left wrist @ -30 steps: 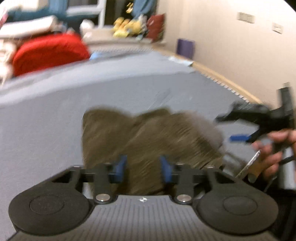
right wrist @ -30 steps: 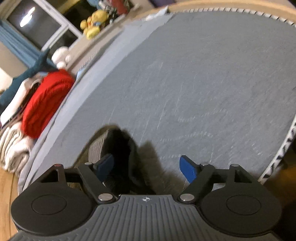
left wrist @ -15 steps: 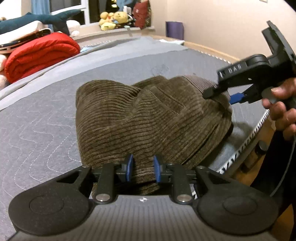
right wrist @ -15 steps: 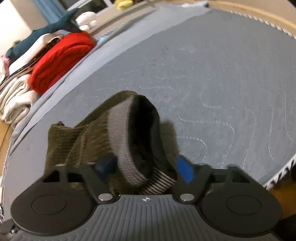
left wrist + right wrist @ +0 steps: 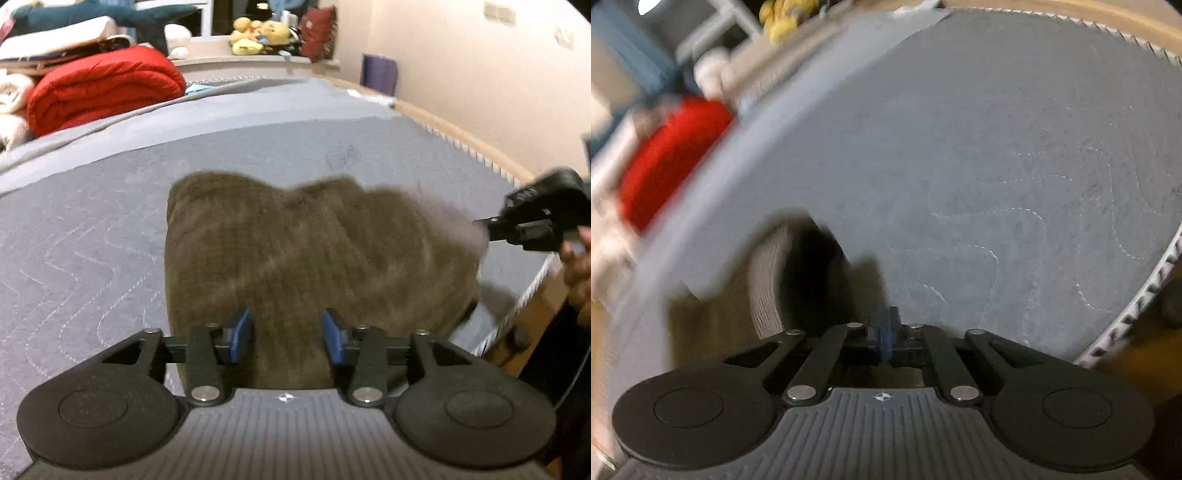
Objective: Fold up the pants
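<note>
While the red quilt point(image 5: 103, 92) is sitting rolled up at the far left edge of the bed point(image 5: 74, 240), with pale folded bedding point(image 5: 11, 96) beside it, I am holding my left gripper point(image 5: 288, 336) low over the grey quilted mattress, its blue pads spread apart with the near edge of the pants point(image 5: 314, 258) lying between them, not pinched. The brown corduroy pants are lying in a folded bundle in the middle of the bed, blurred in the left wrist view. Beyond them, yellow plush toys point(image 5: 258, 33) are sitting on a ledge by the wall, and a purple object point(image 5: 378, 75) is standing against the wall further right. At the right edge of the pants, my right gripper point(image 5: 484, 223) is reaching in at the fabric's corner; that view is too blurred to show contact. In the right wrist view, the right gripper point(image 5: 886, 332) is showing its blue pads pressed together with nothing visible between them, and the open end of the pants point(image 5: 798, 273) is lying just left of them on the bed point(image 5: 997, 147).
</note>
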The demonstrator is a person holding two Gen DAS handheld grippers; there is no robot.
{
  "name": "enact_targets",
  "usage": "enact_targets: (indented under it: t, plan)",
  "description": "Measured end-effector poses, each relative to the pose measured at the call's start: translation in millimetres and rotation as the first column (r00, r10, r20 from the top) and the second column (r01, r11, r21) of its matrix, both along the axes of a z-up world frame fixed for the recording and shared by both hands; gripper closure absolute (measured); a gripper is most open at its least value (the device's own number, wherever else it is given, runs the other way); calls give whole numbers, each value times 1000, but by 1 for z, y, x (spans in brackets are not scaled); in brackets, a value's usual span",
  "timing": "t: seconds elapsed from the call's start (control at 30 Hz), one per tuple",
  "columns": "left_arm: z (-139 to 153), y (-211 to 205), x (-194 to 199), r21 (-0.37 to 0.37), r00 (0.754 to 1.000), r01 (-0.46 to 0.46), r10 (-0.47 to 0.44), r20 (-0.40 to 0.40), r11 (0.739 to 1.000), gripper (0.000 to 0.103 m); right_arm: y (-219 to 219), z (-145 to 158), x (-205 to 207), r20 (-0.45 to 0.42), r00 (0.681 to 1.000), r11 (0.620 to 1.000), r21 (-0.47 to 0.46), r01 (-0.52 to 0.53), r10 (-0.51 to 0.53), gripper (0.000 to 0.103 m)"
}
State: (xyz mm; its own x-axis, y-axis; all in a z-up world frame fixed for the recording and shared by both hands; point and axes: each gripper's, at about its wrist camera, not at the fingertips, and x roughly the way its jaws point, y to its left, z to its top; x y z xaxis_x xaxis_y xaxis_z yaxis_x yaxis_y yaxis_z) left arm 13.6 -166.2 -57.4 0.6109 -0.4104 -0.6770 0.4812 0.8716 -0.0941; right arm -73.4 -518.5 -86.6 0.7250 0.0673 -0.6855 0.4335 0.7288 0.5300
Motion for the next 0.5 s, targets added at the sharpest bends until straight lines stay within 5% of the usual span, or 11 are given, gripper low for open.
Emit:
enact_targets:
  t: [0.03,0.07,0.1,0.17,0.27,0.37,0.5]
  plan:
    - [6,3,8,-27,1000,-22,22,-4,999,46,-2,10,-5,78,997,1000,-10,0,1,97]
    - [12,6,21,-57,998,-55,54,-13,997,42,-2,17,-8,139,990,1000,-16,1,1,83]
    - [18,9,32,-77,997,-81,79,-25,994,41,-2,21,-10,184,983,1000,-10,-5,7,54]
    - [26,14,63,-120,988,-145,137,-72,982,38,0,17,-6,193,981,999,28,-40,34,24]
    - [31,16,113,-155,965,-238,216,-146,959,24,11,-1,13,88,988,987,86,-135,127,25]
    - [29,11,154,-146,929,-327,290,-229,934,22,27,-11,28,-13,982,981,33,-189,189,25]
    - [25,0,192,-158,873,-423,355,-335,892,20,36,-8,30,-26,973,973,-30,-229,228,31]
